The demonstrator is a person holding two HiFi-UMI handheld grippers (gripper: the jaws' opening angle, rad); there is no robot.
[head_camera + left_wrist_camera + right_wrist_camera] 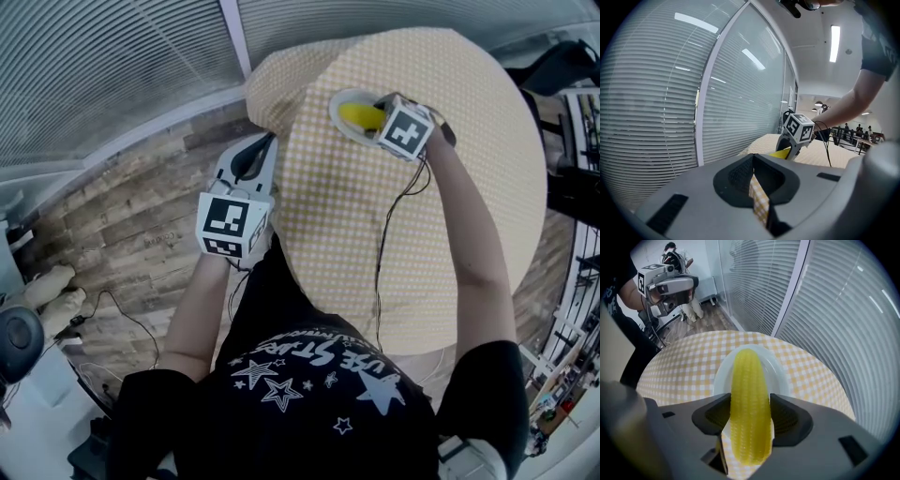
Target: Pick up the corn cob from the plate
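A yellow corn cob [750,399] stands lengthwise between the two jaws of my right gripper [750,417], which press on its sides. Its far end reaches over the white plate [774,367]. From the head view, the cob [358,115] and plate [338,100] are at the far edge of the round table, with my right gripper [369,120] shut on the cob. My left gripper [251,155] hovers at the table's left edge, over the floor, holding nothing. In the left gripper view its jaws [757,188] leave only a thin slit, and the corn cob [781,153] shows far off.
The round table [375,244] wears a yellow checked cloth. Window blinds [112,66] run behind and to the left. A wooden floor [112,225] with cables [122,314] lies left of the table. A black cable [384,244] trails from the right gripper across the cloth.
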